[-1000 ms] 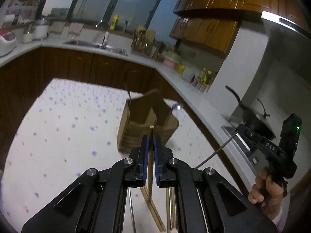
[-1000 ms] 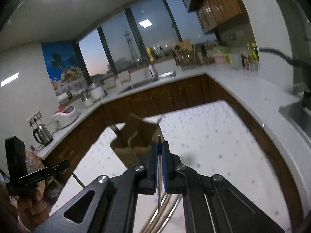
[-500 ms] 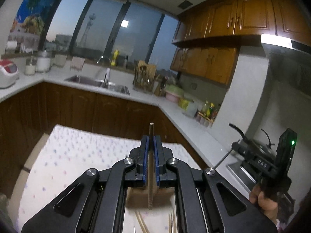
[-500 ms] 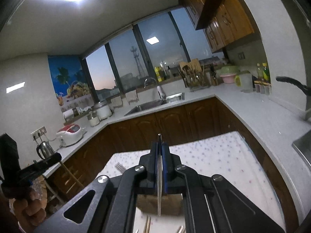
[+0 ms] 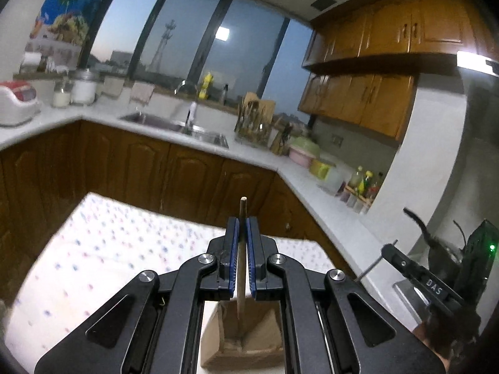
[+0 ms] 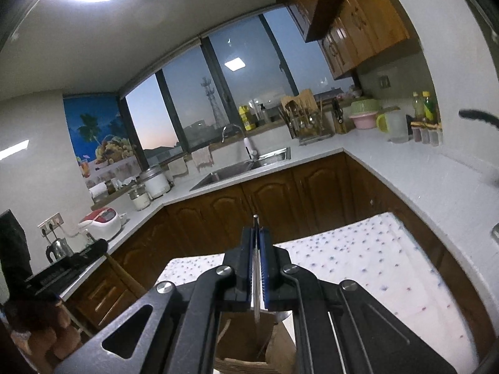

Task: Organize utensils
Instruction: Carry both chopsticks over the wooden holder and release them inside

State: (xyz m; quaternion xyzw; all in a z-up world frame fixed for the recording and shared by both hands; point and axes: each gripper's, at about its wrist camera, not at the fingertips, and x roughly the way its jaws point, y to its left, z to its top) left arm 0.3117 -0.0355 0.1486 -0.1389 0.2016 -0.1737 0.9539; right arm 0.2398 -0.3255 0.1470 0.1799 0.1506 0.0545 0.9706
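In the left wrist view my left gripper (image 5: 242,221) is shut on a wooden chopstick (image 5: 240,268) that stands upright between the blue pads. Its lower end hangs over the wooden utensil holder (image 5: 249,339) just below. My right gripper (image 6: 256,230) is shut on a thin metal chopstick (image 6: 256,280), also upright, its lower end over the same holder (image 6: 240,336). Each view catches the other gripper at its edge: the right gripper (image 5: 389,249) with its metal stick, and the left gripper (image 6: 103,244) with the wooden one.
The holder stands on a table with a white dotted cloth (image 5: 93,249). Beyond it runs an L-shaped white counter (image 6: 389,168) with a sink (image 5: 187,126), a rice cooker (image 6: 101,219), a kettle (image 6: 59,247) and jars. A pan handle (image 5: 418,221) sticks out at the right.
Both grippers have risen and tipped upward with their chopsticks. The holder has slid from ahead of the fingers to below them, and the loose chopsticks on the cloth have left view.
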